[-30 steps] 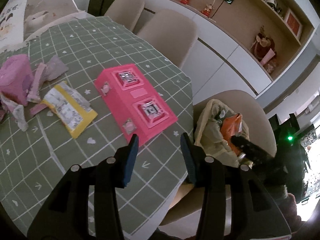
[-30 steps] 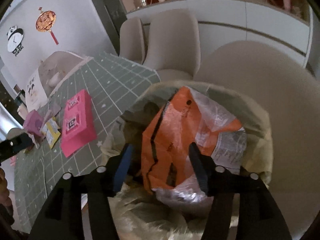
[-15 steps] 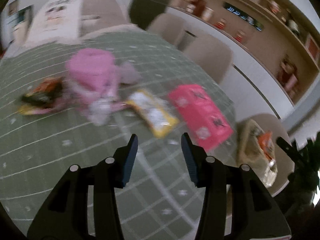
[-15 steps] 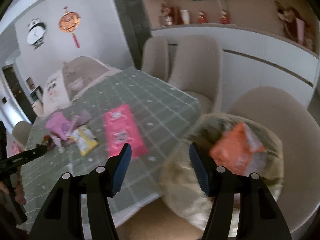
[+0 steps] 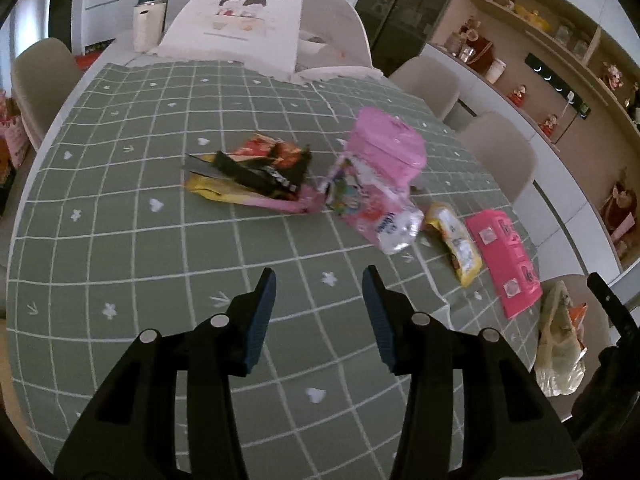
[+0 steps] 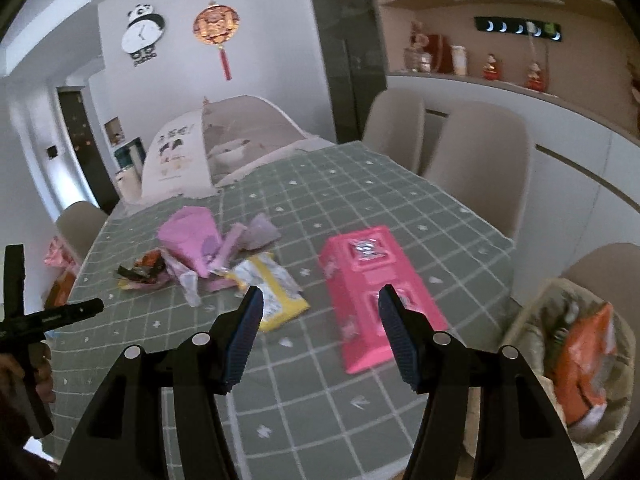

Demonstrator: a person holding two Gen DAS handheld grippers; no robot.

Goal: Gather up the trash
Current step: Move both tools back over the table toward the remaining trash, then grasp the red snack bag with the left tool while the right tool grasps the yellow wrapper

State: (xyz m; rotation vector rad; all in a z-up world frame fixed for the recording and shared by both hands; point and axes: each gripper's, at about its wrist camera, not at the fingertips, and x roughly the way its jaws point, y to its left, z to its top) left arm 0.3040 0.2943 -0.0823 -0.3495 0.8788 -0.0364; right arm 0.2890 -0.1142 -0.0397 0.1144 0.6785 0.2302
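Trash lies on the green checked tablecloth (image 5: 120,240): a dark red and black snack wrapper (image 5: 260,164), a pink pouch (image 5: 384,148) on crumpled pink wrappers (image 5: 372,212), a yellow packet (image 5: 456,240) and a flat pink box (image 5: 508,260). My left gripper (image 5: 318,280) is open and empty, above the cloth short of the wrappers. My right gripper (image 6: 318,312) is open and empty, hovering between the yellow packet (image 6: 272,284) and the pink box (image 6: 372,292). A translucent trash bag (image 6: 580,360) holding an orange wrapper sits on a chair at the right.
Beige chairs (image 6: 476,168) stand around the table. A domed cover with a cartoon print (image 5: 248,12) and a white bottle (image 5: 148,20) stand at the table's far end. White cabinets and shelves (image 6: 560,100) line the right wall.
My left gripper has swung left from the pink box to face the wrapper pile. My right gripper has pulled back from the trash bag to over the table. Both stay open.
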